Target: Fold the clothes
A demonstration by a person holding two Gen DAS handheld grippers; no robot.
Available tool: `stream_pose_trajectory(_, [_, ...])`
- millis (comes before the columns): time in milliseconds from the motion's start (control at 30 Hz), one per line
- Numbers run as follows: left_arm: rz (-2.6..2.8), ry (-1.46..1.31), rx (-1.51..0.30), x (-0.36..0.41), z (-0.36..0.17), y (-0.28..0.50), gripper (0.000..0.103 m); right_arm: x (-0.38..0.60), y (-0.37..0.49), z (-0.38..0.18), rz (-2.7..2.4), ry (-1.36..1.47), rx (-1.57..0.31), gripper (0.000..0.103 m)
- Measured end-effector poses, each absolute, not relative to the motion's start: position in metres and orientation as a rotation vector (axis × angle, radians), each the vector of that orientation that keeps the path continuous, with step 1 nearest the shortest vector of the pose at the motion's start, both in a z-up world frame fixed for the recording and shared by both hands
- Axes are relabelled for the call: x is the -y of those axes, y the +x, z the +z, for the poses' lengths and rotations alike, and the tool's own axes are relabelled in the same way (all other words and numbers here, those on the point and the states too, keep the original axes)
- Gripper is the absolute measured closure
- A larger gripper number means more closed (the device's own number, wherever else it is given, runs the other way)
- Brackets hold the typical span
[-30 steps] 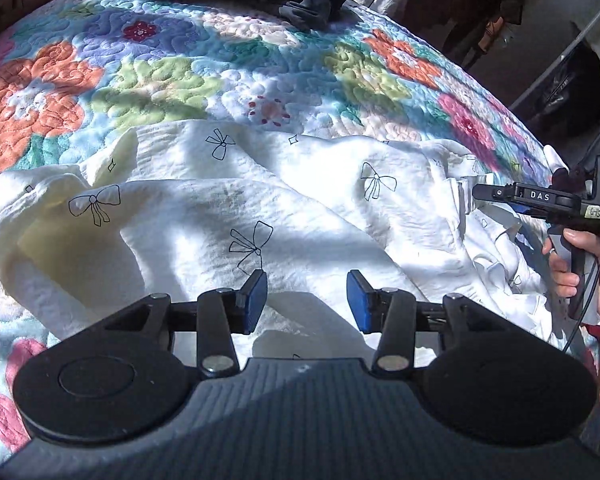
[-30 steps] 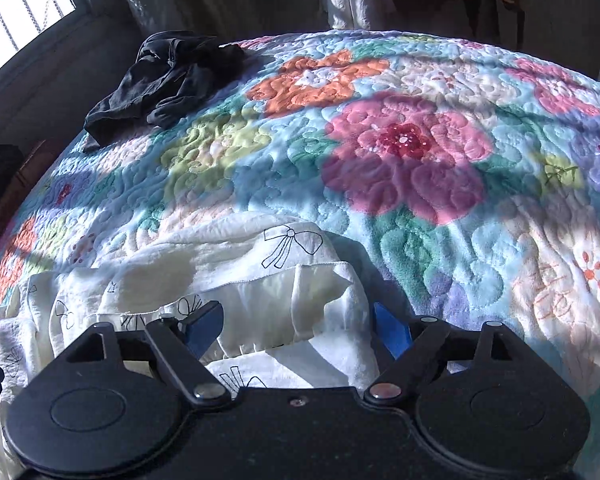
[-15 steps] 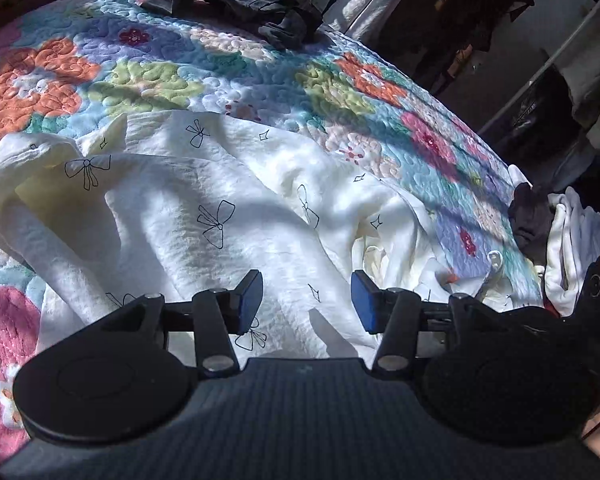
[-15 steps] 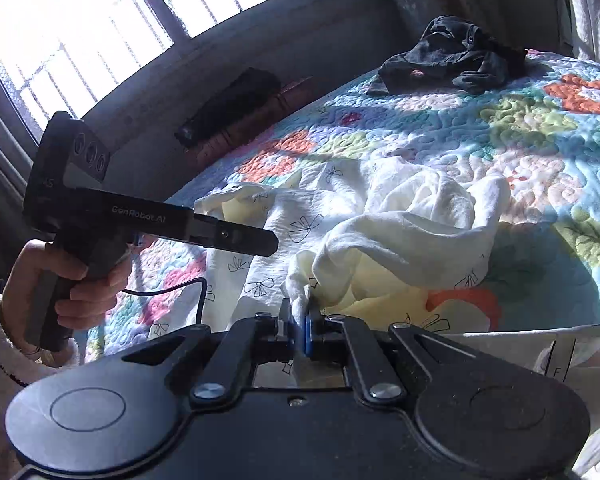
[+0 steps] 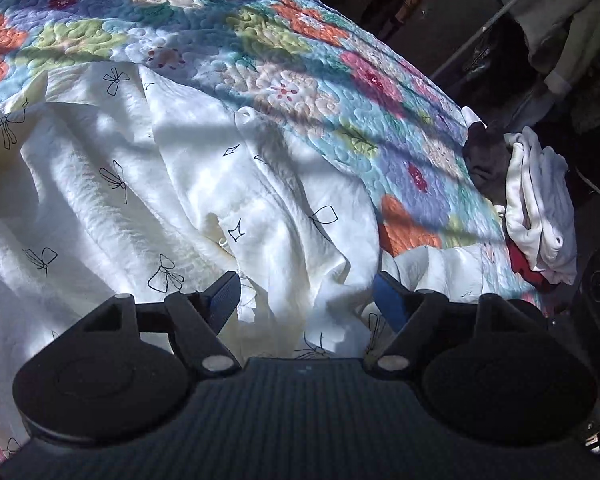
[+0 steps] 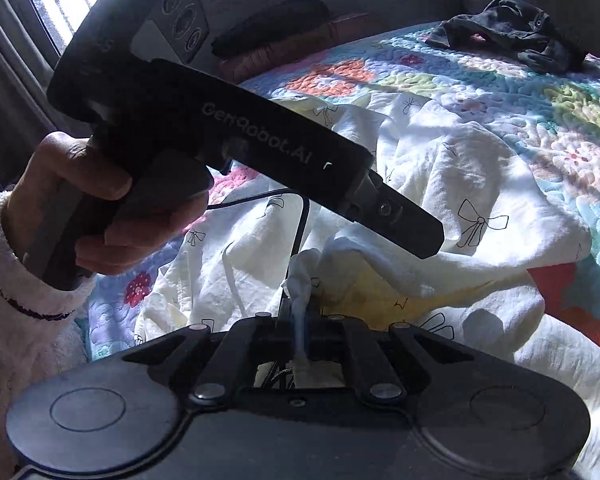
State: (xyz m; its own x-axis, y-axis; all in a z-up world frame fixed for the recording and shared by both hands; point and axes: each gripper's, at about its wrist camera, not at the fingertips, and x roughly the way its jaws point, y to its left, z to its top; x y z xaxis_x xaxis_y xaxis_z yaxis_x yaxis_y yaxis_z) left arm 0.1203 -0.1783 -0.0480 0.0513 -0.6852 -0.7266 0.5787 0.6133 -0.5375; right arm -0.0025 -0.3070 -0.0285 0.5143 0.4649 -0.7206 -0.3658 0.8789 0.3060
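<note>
- Progress: folding is at an early stage. White garment (image 5: 148, 184), printed with black bows, lies rumpled and spread over the floral quilt (image 5: 300, 76); no finished fold or squared edge is visible.
- Right gripper (image 6: 298, 322): fingers fully closed, pinching a twisted bunch of the garment's edge, which rises in a narrow rope from between the pads.
- Left gripper (image 5: 306, 298): blue pads wide apart, holding nothing; it hovers low above a raised ridge of the same cloth, which sits between the fingers without contact that can be confirmed.
- In the right wrist view the left gripper's body and the person's left hand (image 6: 96, 200) fill the upper left, close above the cloth.
- Remaining, by judgement: secure a second hold, lift and spread the garment flat, then make every fold.
- Change against the earlier frames: one second ago the right fingers stood open around a cloth edge; half a second ago they had closed on it, and they remain so. The left pads have spread wider than half a second ago, and the tool has moved nearer the right gripper.
- Other items: dark clothing (image 6: 512, 28) at the quilt's far side; white and dark pieces (image 5: 536, 208) heaped at the near right edge, apart from the work.
</note>
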Motion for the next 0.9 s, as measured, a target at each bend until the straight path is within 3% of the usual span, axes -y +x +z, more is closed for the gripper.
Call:
stream_pose_trajectory(100, [-0.998,-0.110,-1.181,0.170,-0.052,0.114,0.032,0.295,-0.007,-0.021,0.525,0.047,-0.904,0.096])
stream_pose_trajectory(133, [-1.006,-0.096,-1.182,0.168,-0.054,0.111,0.050,0.295,-0.007,-0.023,0.518,0.041,-0.911,0.096])
stream_pose_trajectory(167, [-1.001,-0.099,-1.204,0.165,-0.058,0.109,0.084,0.297,-0.006,-0.024,0.503,0.048,-0.921,0.096])
stream_pose_trajectory(200, [-0.994,-0.111,-1.232,0.163,-0.063,0.108,0.090,0.302,-0.004,-0.025,0.482,0.075,-0.932,0.095])
stream_pose_trajectory(333, [-0.921,-0.154,-1.276,0.159,-0.081,0.108,0.091,0.326,-0.003,-0.024,0.382,0.231,-0.964,0.088])
stream_pose_trajectory(533, [-0.937,-0.177,-1.244,0.162,-0.078,0.106,0.091,0.379,-0.002,-0.016,0.165,0.443,-0.899,0.061])
stream_pose_trajectory(600, [-0.945,-0.161,-1.240,0.163,-0.076,0.104,0.091,0.396,0.005,-0.026,0.127,0.565,-0.895,0.047])
stream_pose_trajectory(700, [-0.960,-0.181,-1.257,0.162,-0.077,0.104,0.091,0.419,0.019,-0.052,0.070,0.814,-0.891,0.043])
stream_pose_trajectory(833, [-0.983,-0.156,-1.245,0.162,-0.078,0.101,0.091,0.425,0.033,-0.063,-0.027,0.843,-0.853,0.045])
stream_pose_trajectory(867, [-0.992,-0.145,-1.239,0.163,-0.077,0.100,0.091,0.422,0.037,-0.061,-0.031,0.794,-0.834,0.061])
stream_pose_trajectory(900, [-0.999,-0.144,-1.236,0.163,-0.076,0.099,0.091,0.420,0.039,-0.058,-0.033,0.753,-0.812,0.090])
